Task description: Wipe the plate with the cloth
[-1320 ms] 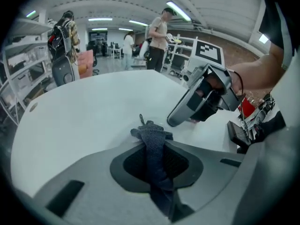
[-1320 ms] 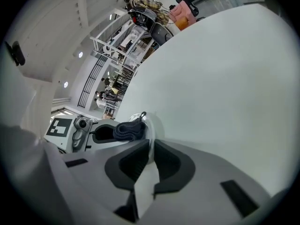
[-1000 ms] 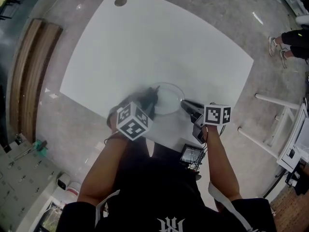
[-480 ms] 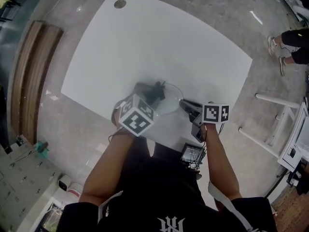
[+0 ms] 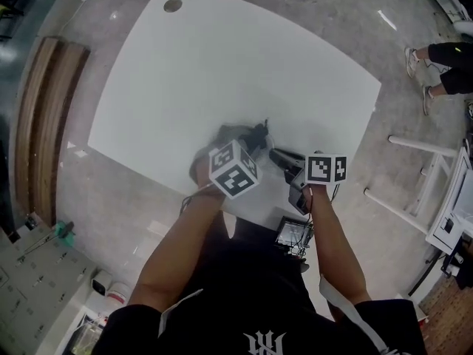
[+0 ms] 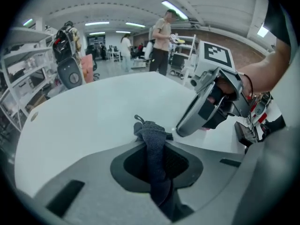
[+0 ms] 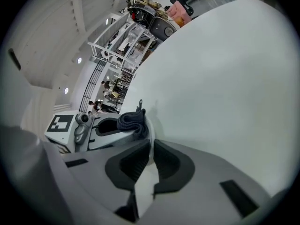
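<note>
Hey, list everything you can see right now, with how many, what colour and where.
Table: one, white, centre of the head view.
Hole: one, dark, table's far left corner.
Plate: one, pale, rim gripped, by the table's near edge.
Cloth: one, dark grey, against the plate.
Black box: one, black, below the table's near edge.
Bystanders: two, pale tops, beyond the table.
Marker cubes: two, black and white, one per claw.
Left claw: one, grey, shut on the cloth.
Right claw: one, grey, shut on the plate.
</note>
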Action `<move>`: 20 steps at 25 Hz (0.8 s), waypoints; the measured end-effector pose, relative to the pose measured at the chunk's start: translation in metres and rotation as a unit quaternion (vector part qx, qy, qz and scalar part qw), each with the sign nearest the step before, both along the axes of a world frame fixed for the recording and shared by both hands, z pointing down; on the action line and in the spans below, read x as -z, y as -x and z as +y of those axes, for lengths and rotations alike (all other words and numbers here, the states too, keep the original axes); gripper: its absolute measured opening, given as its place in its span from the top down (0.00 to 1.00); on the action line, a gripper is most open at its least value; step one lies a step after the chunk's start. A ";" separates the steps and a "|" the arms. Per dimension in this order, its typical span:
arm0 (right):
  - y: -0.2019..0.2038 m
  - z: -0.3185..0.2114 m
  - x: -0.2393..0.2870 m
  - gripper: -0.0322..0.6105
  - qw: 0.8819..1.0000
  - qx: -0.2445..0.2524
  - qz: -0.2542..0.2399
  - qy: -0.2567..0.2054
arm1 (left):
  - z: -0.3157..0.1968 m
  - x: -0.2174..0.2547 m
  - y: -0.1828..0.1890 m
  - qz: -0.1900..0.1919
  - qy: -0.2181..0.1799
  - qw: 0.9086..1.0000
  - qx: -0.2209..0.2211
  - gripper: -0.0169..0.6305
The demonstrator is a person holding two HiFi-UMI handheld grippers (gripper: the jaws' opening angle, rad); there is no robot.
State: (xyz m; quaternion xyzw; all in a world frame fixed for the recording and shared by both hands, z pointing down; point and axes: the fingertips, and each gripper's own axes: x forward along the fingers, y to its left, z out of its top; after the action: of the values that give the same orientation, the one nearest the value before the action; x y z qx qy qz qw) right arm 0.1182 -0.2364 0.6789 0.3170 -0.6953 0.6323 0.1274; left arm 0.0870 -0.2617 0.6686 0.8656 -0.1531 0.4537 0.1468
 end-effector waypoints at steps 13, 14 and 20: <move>-0.002 0.001 -0.001 0.91 1.000 -0.005 -0.006 0.001 | 0.019 0.015 0.119 -0.051 0.032 0.995 0.078 0.90; -0.003 0.001 -0.001 0.91 1.000 -0.005 -0.007 0.001 | 0.018 0.019 0.126 -0.058 0.031 0.994 0.082 0.90; -0.003 0.004 -0.002 0.91 1.000 -0.003 -0.005 -0.003 | 0.008 0.045 0.097 0.014 0.051 0.994 0.093 0.90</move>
State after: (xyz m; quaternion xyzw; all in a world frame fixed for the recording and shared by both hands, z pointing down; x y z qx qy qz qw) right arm 0.1210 -0.2326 0.6807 0.3160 -0.6969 0.6322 0.1213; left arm -0.0101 -0.2542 0.6233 0.8454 -0.2075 0.4327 0.2346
